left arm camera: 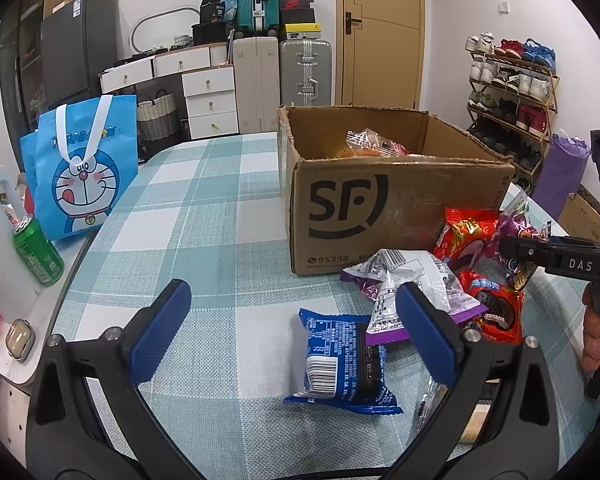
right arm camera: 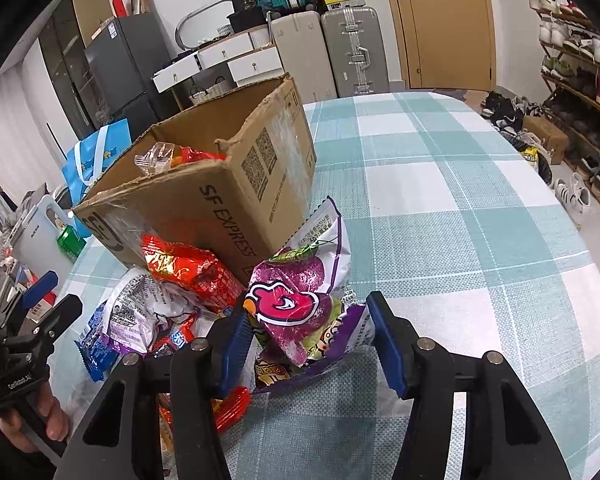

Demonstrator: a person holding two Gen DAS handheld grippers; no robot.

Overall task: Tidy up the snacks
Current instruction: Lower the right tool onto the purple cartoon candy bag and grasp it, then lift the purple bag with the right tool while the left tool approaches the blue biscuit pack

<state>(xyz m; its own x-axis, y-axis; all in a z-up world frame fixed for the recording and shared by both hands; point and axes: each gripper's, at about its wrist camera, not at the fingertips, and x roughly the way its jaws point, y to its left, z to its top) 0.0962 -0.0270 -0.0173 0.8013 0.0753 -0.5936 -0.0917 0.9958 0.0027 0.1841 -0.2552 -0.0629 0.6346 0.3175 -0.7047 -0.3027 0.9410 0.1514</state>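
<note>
An open SF cardboard box point(left arm camera: 380, 204) stands on the checked tablecloth with several snacks inside point(left arm camera: 370, 142). A pile of snack packs lies in front of it. My left gripper point(left arm camera: 294, 320) is open above a blue cookie pack point(left arm camera: 342, 360), beside a white and purple pack point(left arm camera: 412, 284). My right gripper point(right arm camera: 308, 340) is open, its jaws on either side of a purple snack bag point(right arm camera: 300, 300), the pads apart from it. A red pack point(right arm camera: 192, 276) leans against the box point(right arm camera: 220, 192). The right gripper also shows in the left wrist view point(left arm camera: 556, 256).
A blue Doraemon bag point(left arm camera: 80, 168), a green can point(left arm camera: 38, 250) and a white kettle point(left arm camera: 0, 248) stand at the table's left edge. Suitcases point(left arm camera: 284, 80), drawers, a door and a shoe rack point(left arm camera: 512, 92) line the room behind.
</note>
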